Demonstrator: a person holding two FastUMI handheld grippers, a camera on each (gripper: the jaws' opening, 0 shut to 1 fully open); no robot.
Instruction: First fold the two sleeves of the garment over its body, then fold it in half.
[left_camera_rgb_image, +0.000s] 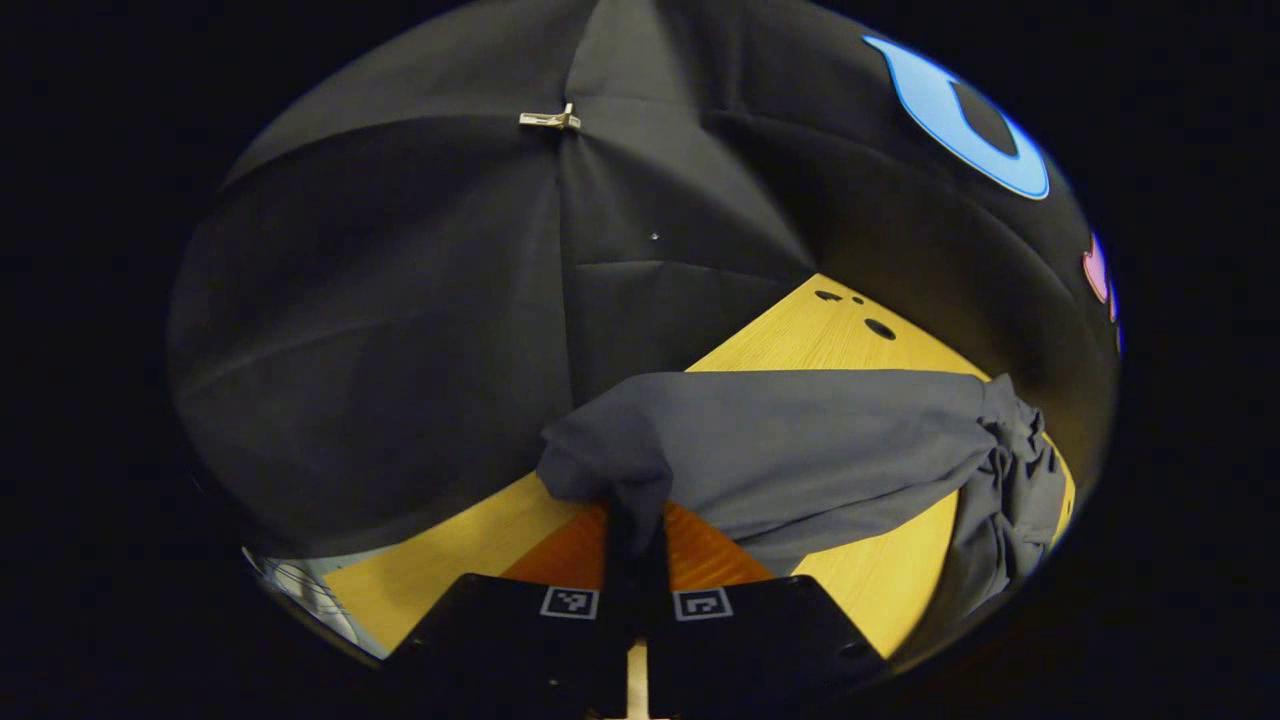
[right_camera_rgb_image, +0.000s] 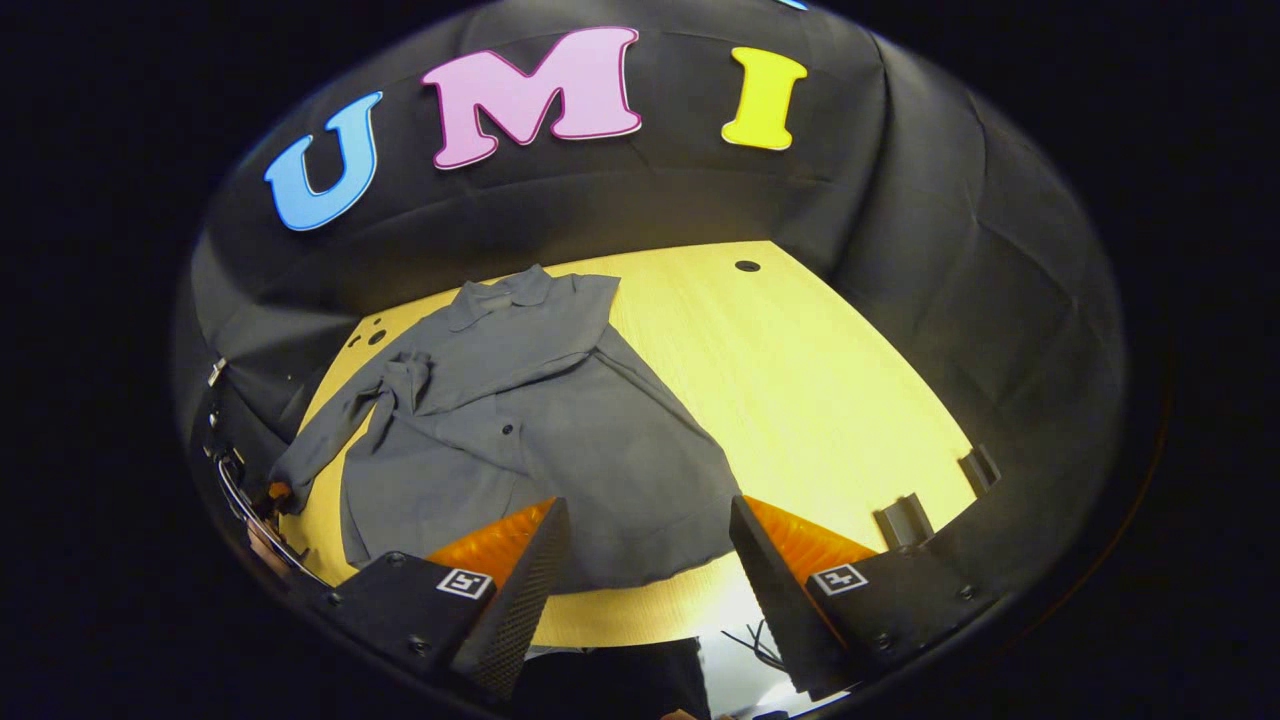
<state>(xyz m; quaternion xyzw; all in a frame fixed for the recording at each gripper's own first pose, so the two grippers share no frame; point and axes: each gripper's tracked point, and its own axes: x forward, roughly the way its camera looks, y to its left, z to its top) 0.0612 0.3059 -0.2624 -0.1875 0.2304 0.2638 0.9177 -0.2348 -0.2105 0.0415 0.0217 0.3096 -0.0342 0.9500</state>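
A grey button-up shirt (right_camera_rgb_image: 520, 430) lies spread on the yellow wooden table (right_camera_rgb_image: 800, 380), collar toward the far wall. One sleeve lies folded across its chest. The other sleeve (right_camera_rgb_image: 320, 440) stretches out to the table's left edge. In the left gripper view this sleeve (left_camera_rgb_image: 800, 440) is lifted off the table and pulled taut. My left gripper (left_camera_rgb_image: 635, 525) is shut on its cuff, and the shirt's body bunches at the far right (left_camera_rgb_image: 1010, 500). My right gripper (right_camera_rgb_image: 645, 560) stands open above the shirt's hem at the table's near edge, with nothing between its fingers.
Round holes pierce the table top at the far side (right_camera_rgb_image: 747, 265) and far left (right_camera_rgb_image: 375, 337). Two dark brackets (right_camera_rgb_image: 905, 520) stick up at the right front edge. Bare table spreads to the right of the shirt. Black cloth walls close in around the table.
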